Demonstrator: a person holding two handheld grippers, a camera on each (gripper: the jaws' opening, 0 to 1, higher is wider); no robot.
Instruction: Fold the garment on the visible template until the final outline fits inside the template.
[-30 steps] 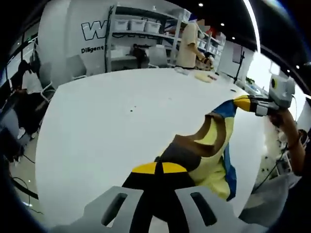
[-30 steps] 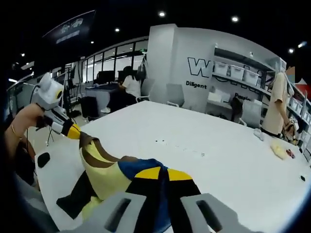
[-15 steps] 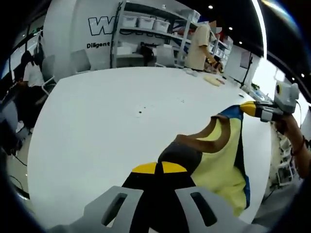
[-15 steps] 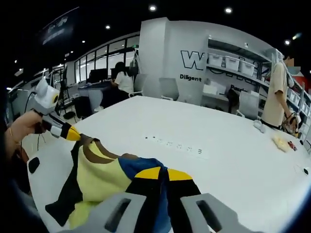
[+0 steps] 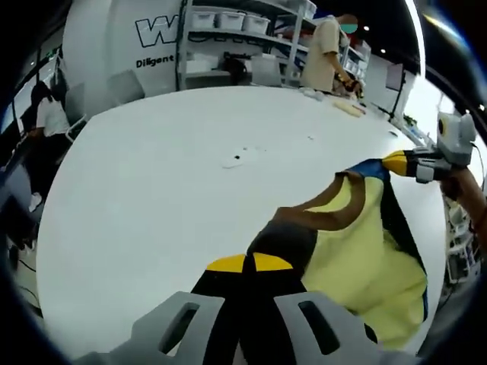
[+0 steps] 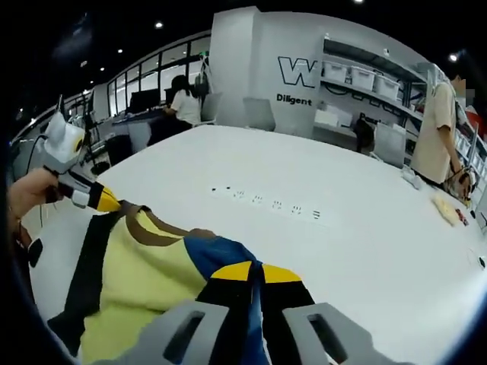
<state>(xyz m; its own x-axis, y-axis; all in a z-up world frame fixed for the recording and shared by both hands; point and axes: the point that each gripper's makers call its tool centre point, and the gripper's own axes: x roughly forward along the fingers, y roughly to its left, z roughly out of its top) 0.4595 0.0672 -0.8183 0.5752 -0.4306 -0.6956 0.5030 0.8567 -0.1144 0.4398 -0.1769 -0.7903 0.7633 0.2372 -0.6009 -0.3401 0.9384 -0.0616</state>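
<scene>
A yellow garment with a brown collar, black side stripes and a blue shoulder hangs stretched between both grippers above the white table. My left gripper is shut on one shoulder of it, yellow tips together. In the left gripper view the right gripper pinches the blue shoulder at the right. In the right gripper view my right gripper is shut on the blue shoulder of the garment, and the left gripper holds the far shoulder at the left, in a hand. No template outline is visible.
Small dark marks run in a row across the white table. A person stands at the far table edge by shelves with bins. Another person sits at desks behind. Small objects lie near the far corner.
Both grippers have carried the garment further over the table and lower, spreading it wider; more of the yellow body now shows flat between them.
</scene>
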